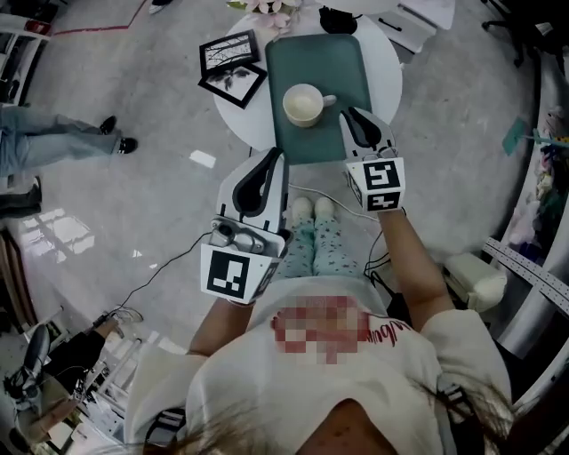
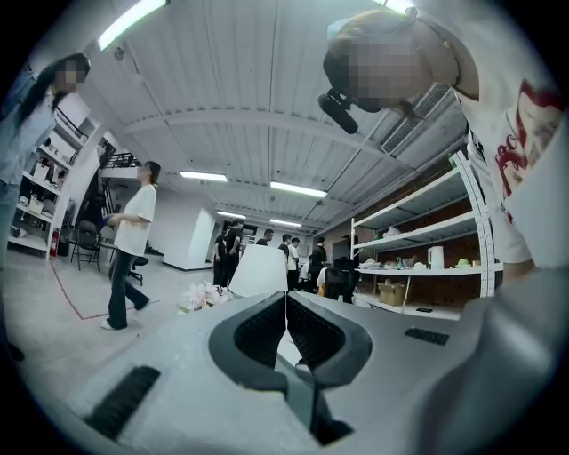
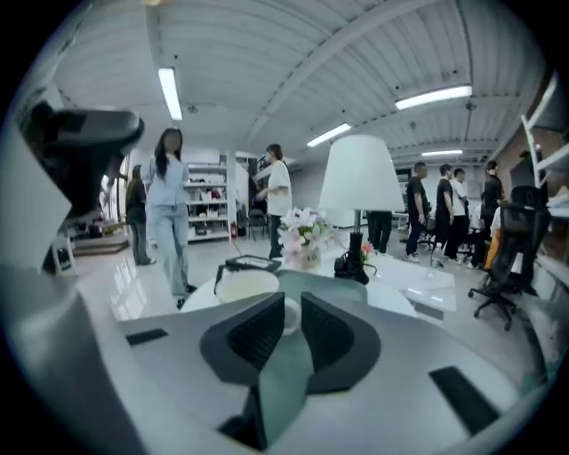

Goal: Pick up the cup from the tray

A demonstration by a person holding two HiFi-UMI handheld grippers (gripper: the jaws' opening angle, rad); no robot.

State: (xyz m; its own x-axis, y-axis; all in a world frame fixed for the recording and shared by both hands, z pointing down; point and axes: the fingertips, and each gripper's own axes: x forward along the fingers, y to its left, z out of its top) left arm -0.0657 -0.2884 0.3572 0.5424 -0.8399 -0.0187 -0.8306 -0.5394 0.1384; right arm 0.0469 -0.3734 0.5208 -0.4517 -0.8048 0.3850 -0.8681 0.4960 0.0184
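1. Finds the cream cup [image 1: 303, 105] upright on the dark green tray [image 1: 331, 55], toward the tray's near end, handle turned to the tray's right edge.
2. Holds the right gripper [image 1: 349, 113] low over the tray's near right corner, tips just beside the cup's handle; cannot tell from the head view whether they touch it.
3. Shows, in the right gripper view, that gripper's fingers [image 3: 256, 333] a little apart with a narrow gap between them and nothing gripped. Puts the cup [image 3: 245, 286] just past the tips, on the tray [image 3: 333, 286], with its handle in line with the gap.
4. Holds the left gripper [image 1: 277, 156] just short of the tray's near left corner, well apart from the cup.
5. Shows, in the left gripper view, that gripper's fingers [image 2: 260, 333] pressed together at the tips, with nothing between them.
6. Has the tray lying on a round white tabletop [image 1: 384, 62], its long sides running away from the person.
7. Places a pair of black picture frames [image 1: 229, 53] just left of the tray on the same tabletop, with pink flowers [image 1: 271, 11] and a dark lamp base [image 1: 336, 19] past the tray's far end.
8. Shows the lamp's white shade [image 3: 360, 178] above the tray's far end in the right gripper view.
9. Leaves a person in jeans [image 1: 53, 142] standing on the floor, well to the left of the tray.
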